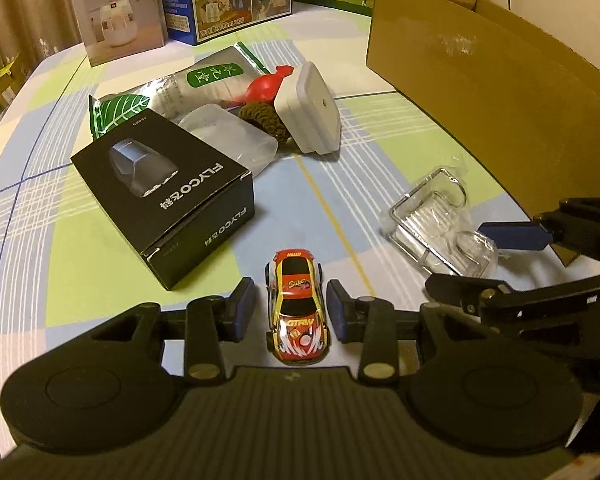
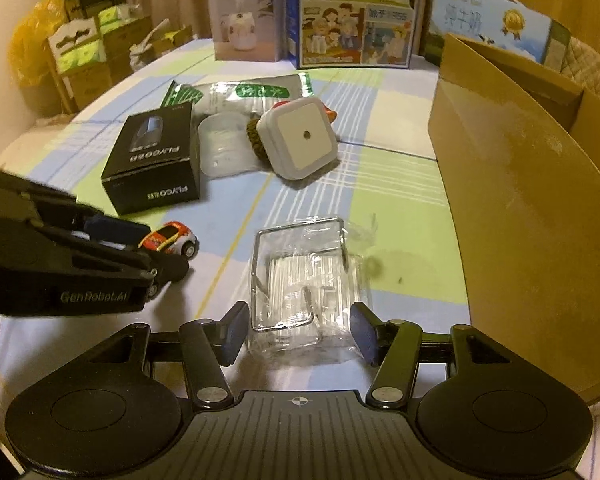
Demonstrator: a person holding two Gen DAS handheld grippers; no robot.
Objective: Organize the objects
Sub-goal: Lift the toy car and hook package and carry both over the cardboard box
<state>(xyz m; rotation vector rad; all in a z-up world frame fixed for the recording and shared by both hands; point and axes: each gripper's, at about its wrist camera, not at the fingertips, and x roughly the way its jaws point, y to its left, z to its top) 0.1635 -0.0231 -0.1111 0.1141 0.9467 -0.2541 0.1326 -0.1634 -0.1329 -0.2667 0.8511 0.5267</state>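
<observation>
Left wrist view: a glossy red-and-yellow toy race car (image 1: pixel 297 307) with "GTRW" lettering sits on the plaid-clothed bench (image 1: pixel 100 272), right between the left gripper (image 1: pixel 292 310) fingers, which are spread, with gaps on both sides of the car. The right gripper (image 2: pixel 299 330) is spread too, its fingers flanking a crinkly clear plastic packet with a wire frame (image 2: pixel 306 280). A matte black FLYCO box (image 1: pixel 168 200) lies close by; a brown cardboard box (image 1: pixel 488 92) stands to the right.
</observation>
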